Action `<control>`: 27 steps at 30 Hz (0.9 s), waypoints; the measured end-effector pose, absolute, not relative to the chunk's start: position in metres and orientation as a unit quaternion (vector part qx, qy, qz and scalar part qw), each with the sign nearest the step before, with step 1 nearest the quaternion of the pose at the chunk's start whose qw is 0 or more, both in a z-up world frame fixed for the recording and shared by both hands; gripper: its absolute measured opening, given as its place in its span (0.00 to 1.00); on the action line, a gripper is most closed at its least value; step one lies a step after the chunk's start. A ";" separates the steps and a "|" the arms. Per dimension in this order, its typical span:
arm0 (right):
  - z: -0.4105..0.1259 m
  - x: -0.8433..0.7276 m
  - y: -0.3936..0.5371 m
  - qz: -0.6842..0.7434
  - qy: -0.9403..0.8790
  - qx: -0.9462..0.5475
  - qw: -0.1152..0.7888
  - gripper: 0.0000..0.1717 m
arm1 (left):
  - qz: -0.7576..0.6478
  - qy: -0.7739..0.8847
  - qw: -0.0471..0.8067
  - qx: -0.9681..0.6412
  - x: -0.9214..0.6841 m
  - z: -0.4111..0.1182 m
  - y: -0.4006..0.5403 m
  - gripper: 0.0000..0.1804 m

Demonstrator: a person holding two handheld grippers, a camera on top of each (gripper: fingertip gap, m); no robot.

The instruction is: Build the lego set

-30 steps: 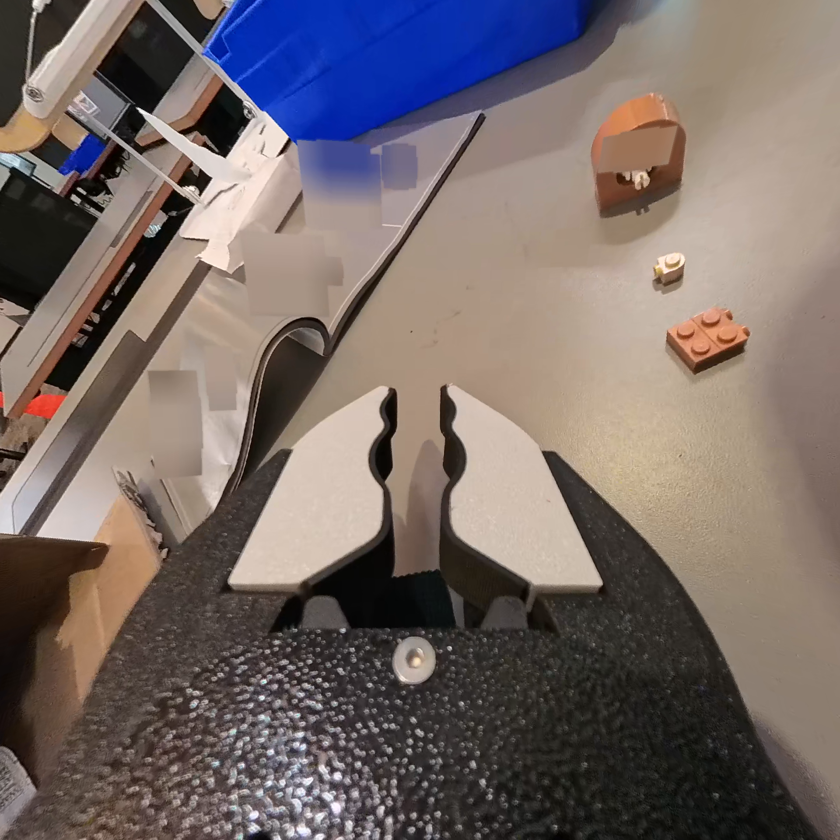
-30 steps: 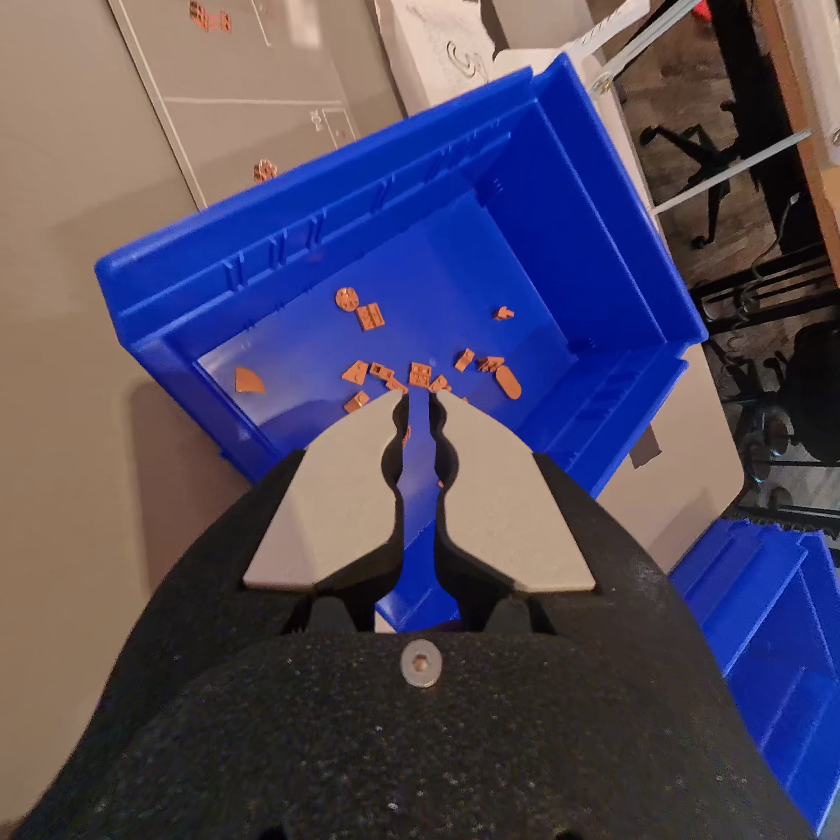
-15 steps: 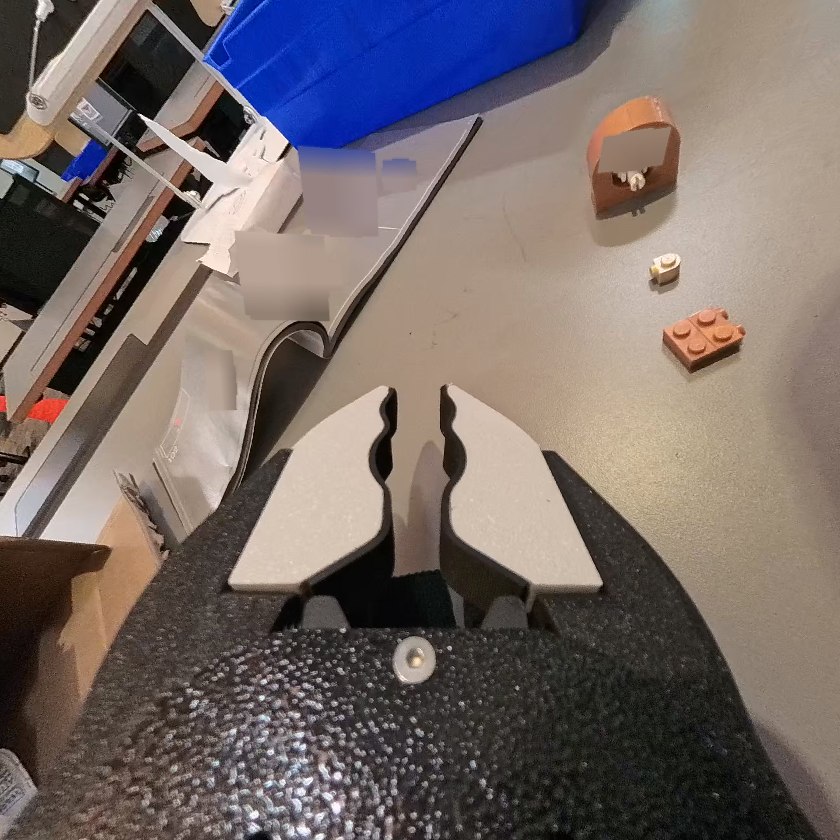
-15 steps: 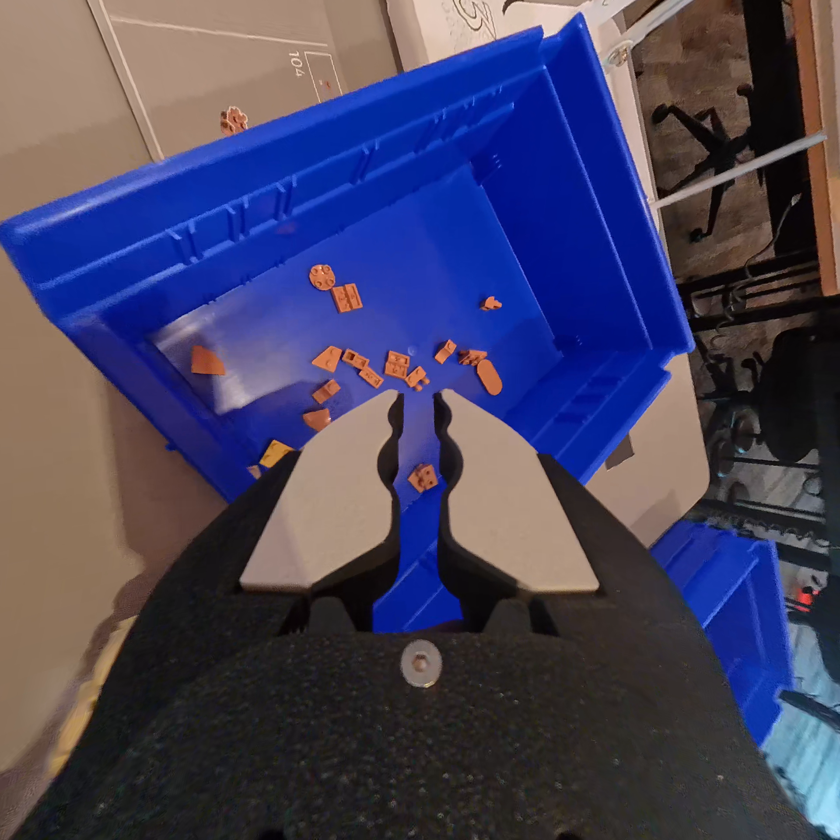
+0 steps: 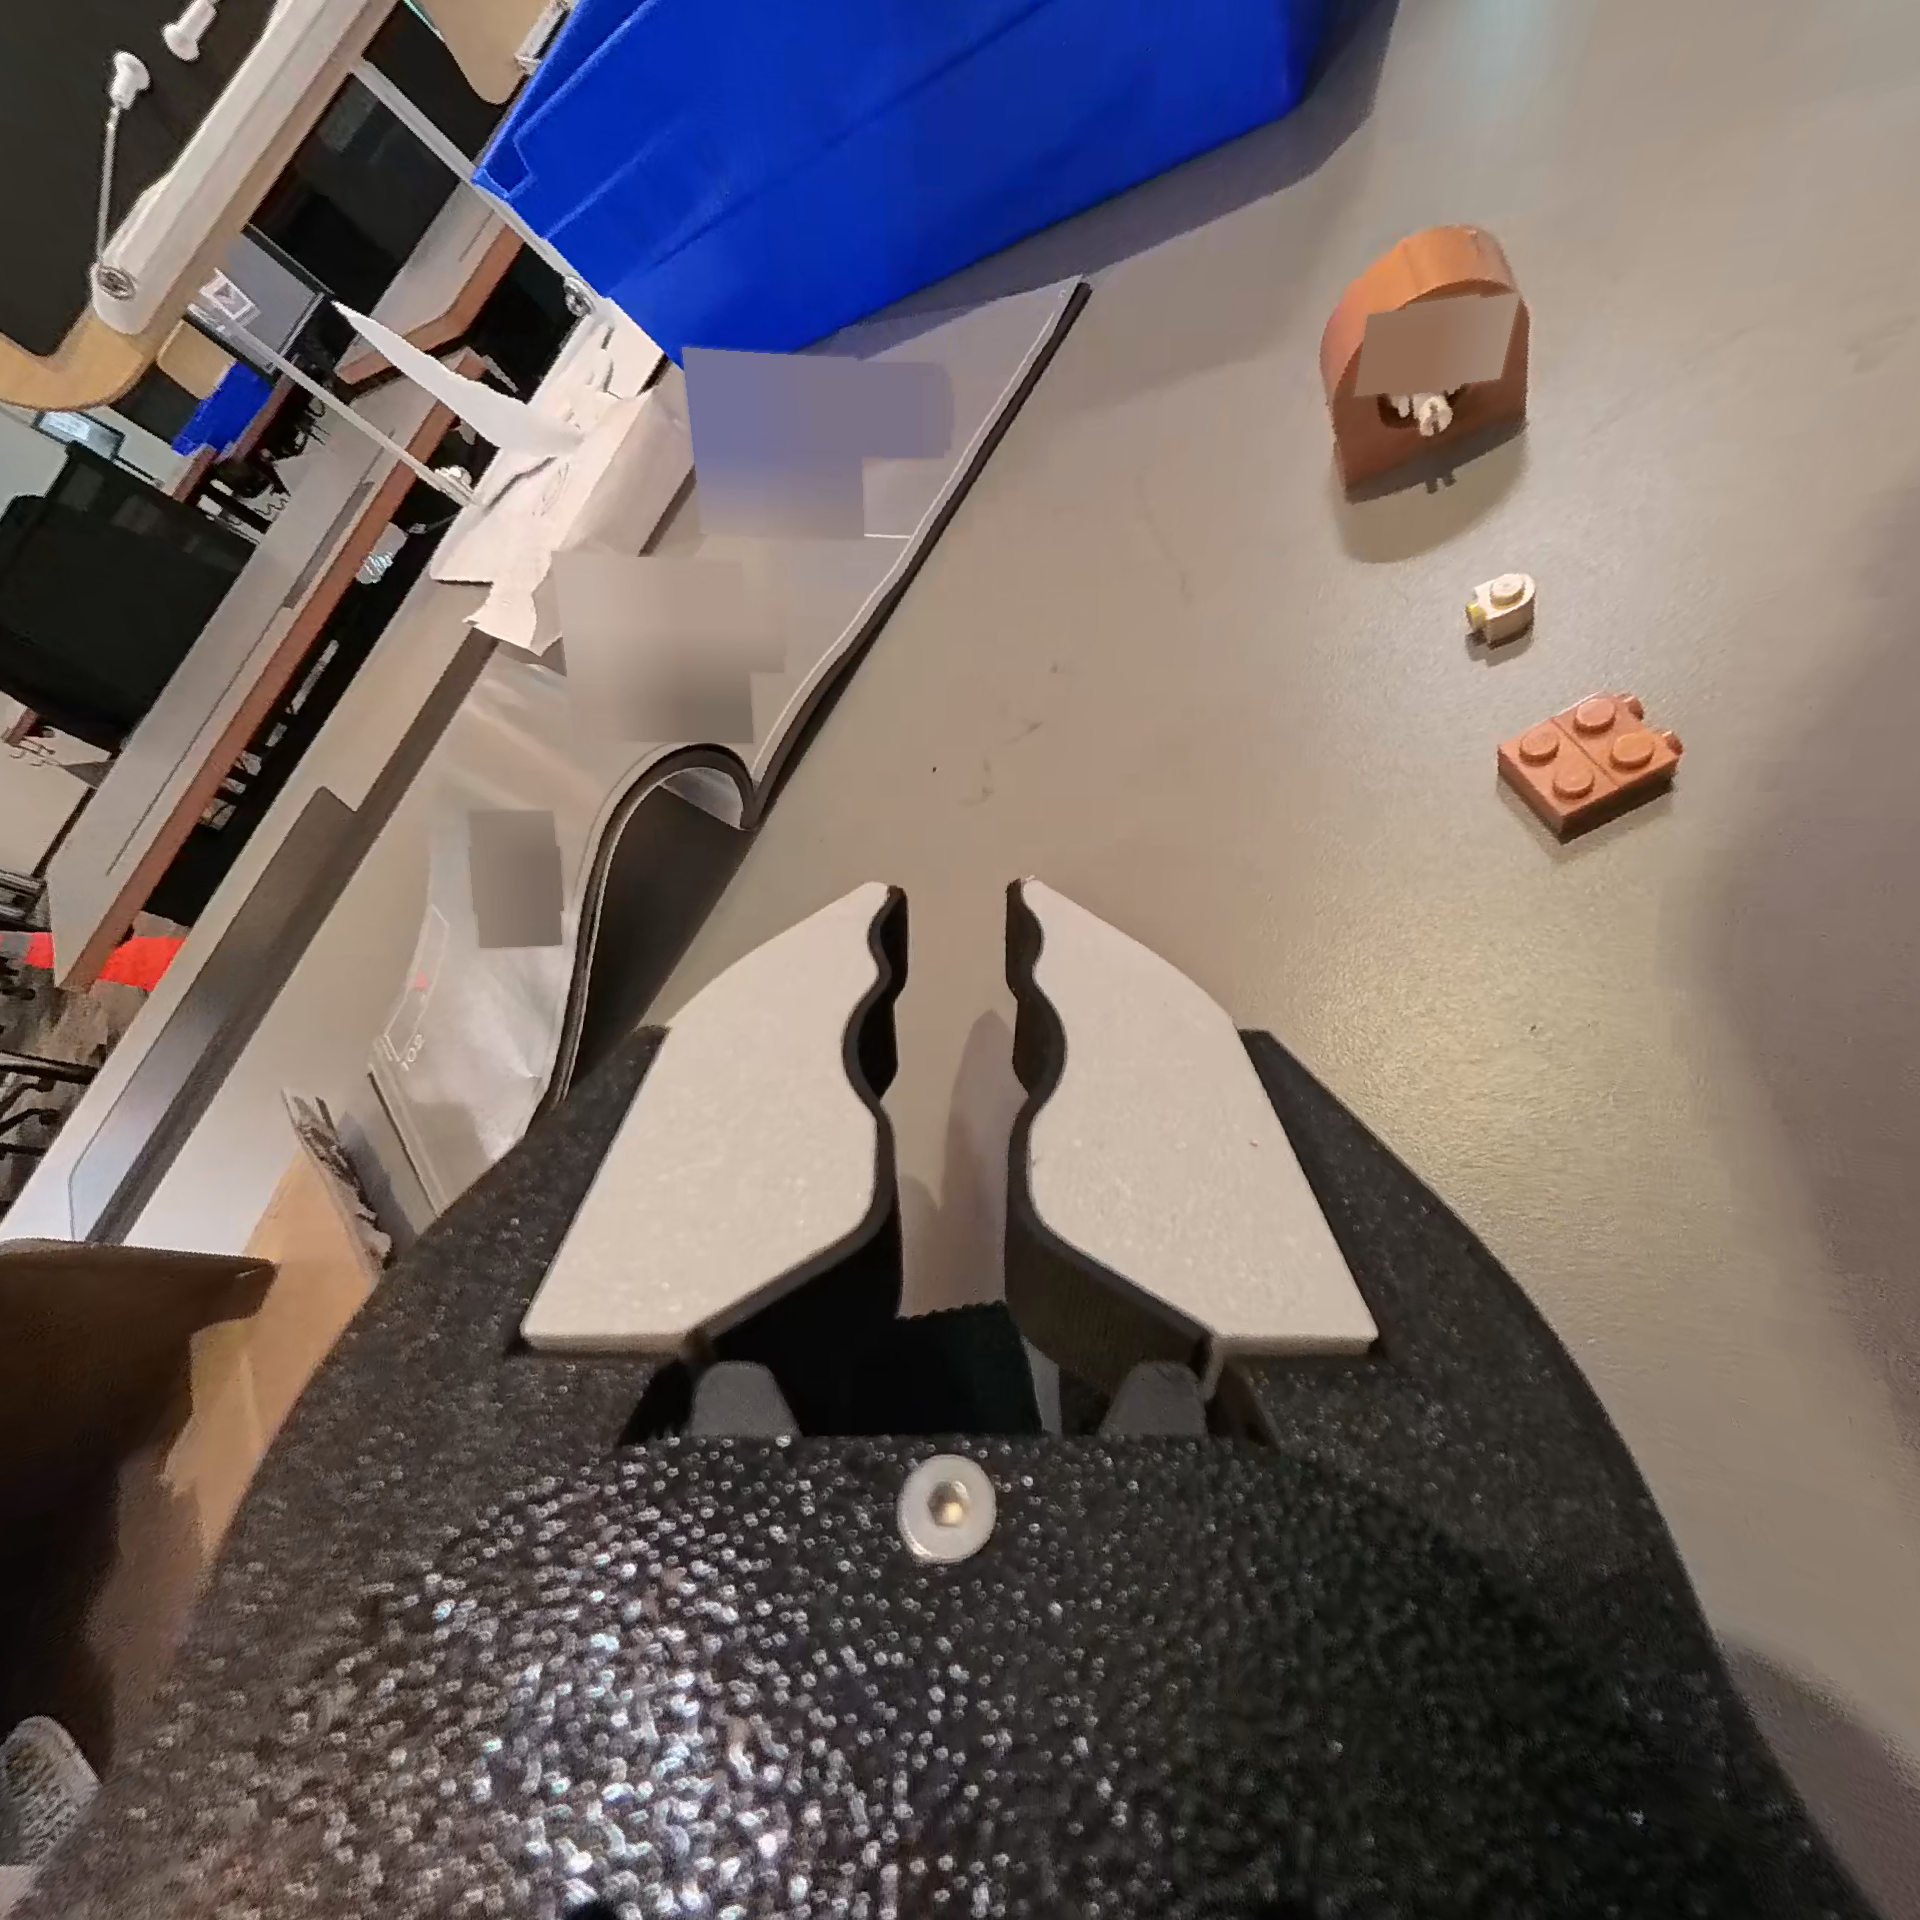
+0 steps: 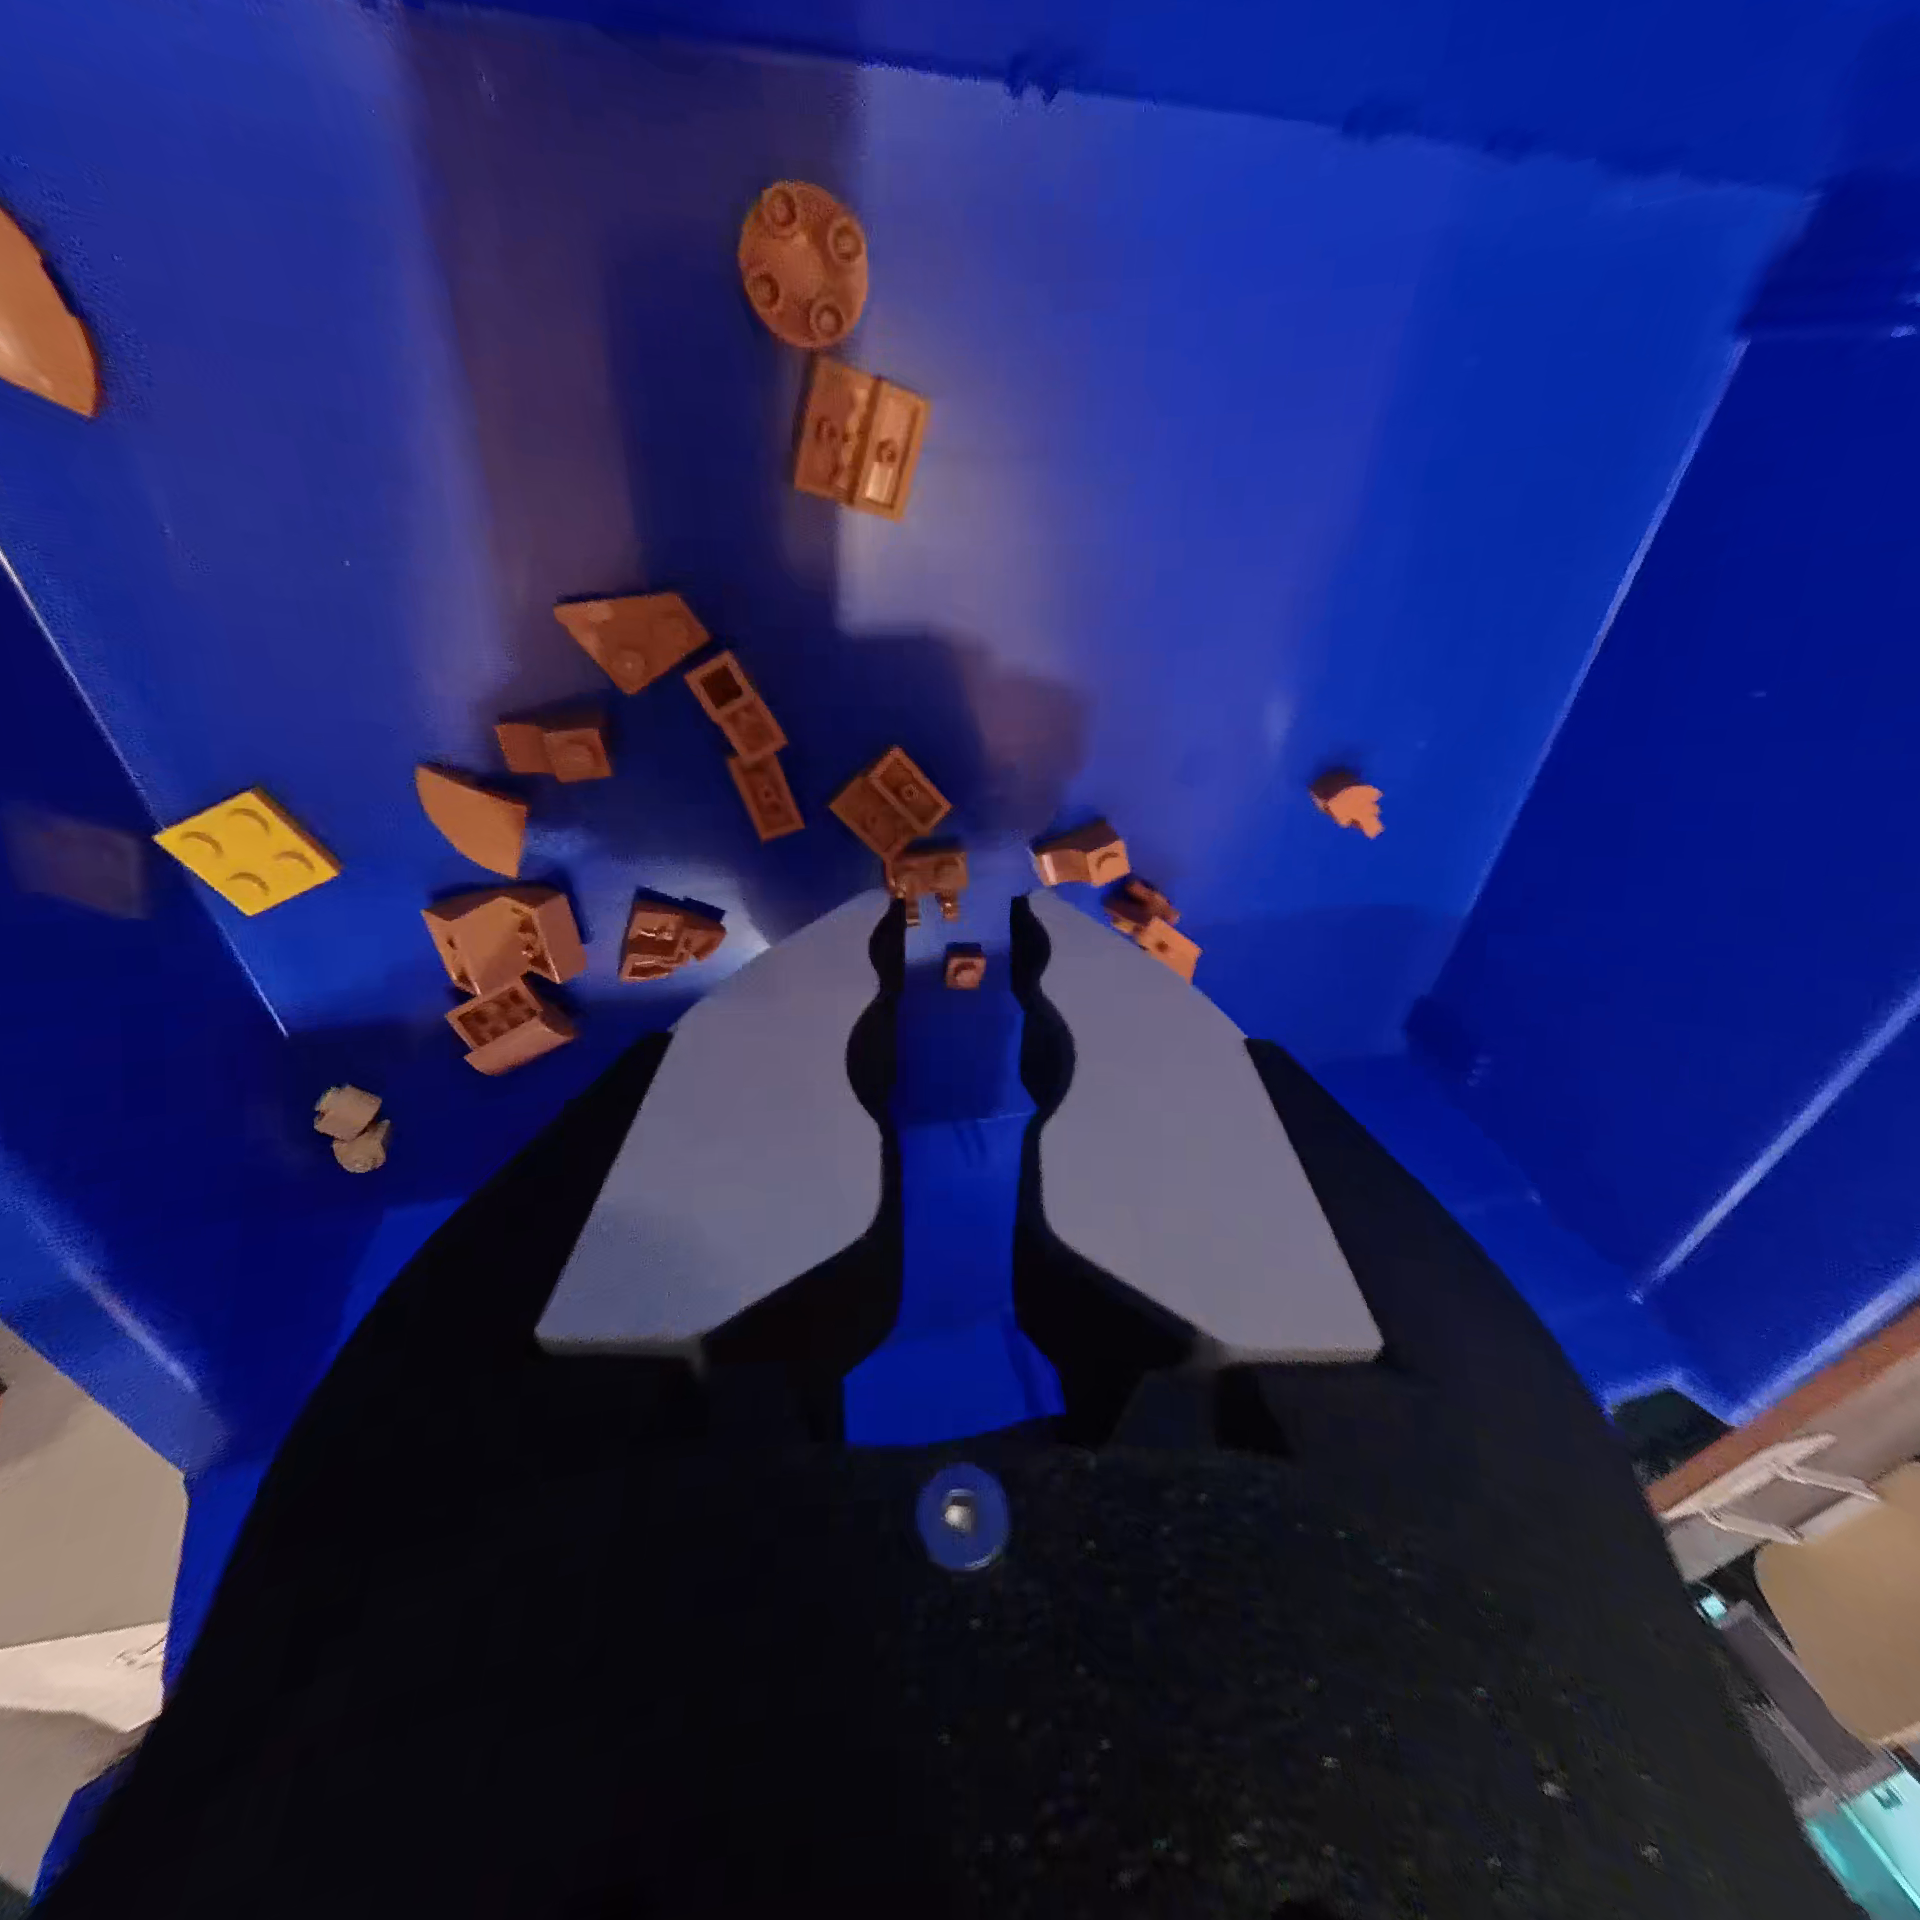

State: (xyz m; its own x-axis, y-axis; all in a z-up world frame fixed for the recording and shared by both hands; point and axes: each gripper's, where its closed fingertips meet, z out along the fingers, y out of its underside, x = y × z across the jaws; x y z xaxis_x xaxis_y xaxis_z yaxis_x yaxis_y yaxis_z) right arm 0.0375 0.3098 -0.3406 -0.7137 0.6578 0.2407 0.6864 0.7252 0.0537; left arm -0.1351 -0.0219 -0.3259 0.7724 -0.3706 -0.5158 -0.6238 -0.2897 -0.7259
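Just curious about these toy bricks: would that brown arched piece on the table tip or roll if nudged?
The arched piece stands on a flat base, so it probably would not roll. It is tall for its footprint, so a push up high may tip it. It looks like stiff, light plastic.

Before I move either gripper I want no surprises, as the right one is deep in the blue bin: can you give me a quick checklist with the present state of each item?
1. Left gripper bare, fingers apart: ok.
2. Left gripper apart from the brown square plate, small white piece and brown arch piece on the grey table: ok.
3. Right gripper inside the blue bin, fingers apart: ok.
4. Nothing pressed between the right pads; a tiny brown piece lies in the gap: ok.
5. Whether the right fingertips touch the brown clip piece: cannot tell.
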 end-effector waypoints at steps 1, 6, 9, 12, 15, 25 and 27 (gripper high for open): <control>-0.344 0.039 0.309 -0.065 -0.924 -0.366 0.093 0.11 | 0.124 0.314 0.506 -0.794 -0.135 -0.326 -0.022 0.10; -0.350 0.045 0.311 -0.074 -0.923 -0.373 0.059 0.12 | 0.125 0.317 0.507 -0.792 -0.134 -0.326 -0.023 0.10; -0.354 0.045 0.314 -0.089 -0.923 -0.373 0.047 0.12 | 0.125 0.318 0.507 -0.791 -0.134 -0.326 -0.023 0.10; -0.355 0.043 0.315 -0.094 -0.921 -0.376 0.037 0.12 | 0.126 0.319 0.507 -0.791 -0.134 -0.326 -0.023 0.10; -0.356 0.044 0.314 -0.092 -0.919 -0.382 0.021 0.10 | 0.127 0.319 0.508 -0.790 -0.134 -0.326 -0.024 0.10; -0.354 0.047 0.313 -0.095 -0.919 -0.382 0.027 0.08 | 0.125 0.312 0.512 -0.790 -0.136 -0.324 -0.026 0.10; -0.349 0.047 0.310 -0.092 -0.919 -0.381 0.039 0.08 | 0.125 0.311 0.513 -0.790 -0.136 -0.324 -0.027 0.10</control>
State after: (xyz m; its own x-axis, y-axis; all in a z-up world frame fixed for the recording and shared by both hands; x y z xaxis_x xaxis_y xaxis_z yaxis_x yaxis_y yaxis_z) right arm 0.0467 0.3105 -0.3494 -0.7059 0.6938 0.1424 0.7083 0.6920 0.1397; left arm -0.1362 -0.0266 -0.3239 0.7745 -0.3637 -0.5175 -0.6208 -0.2801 -0.7322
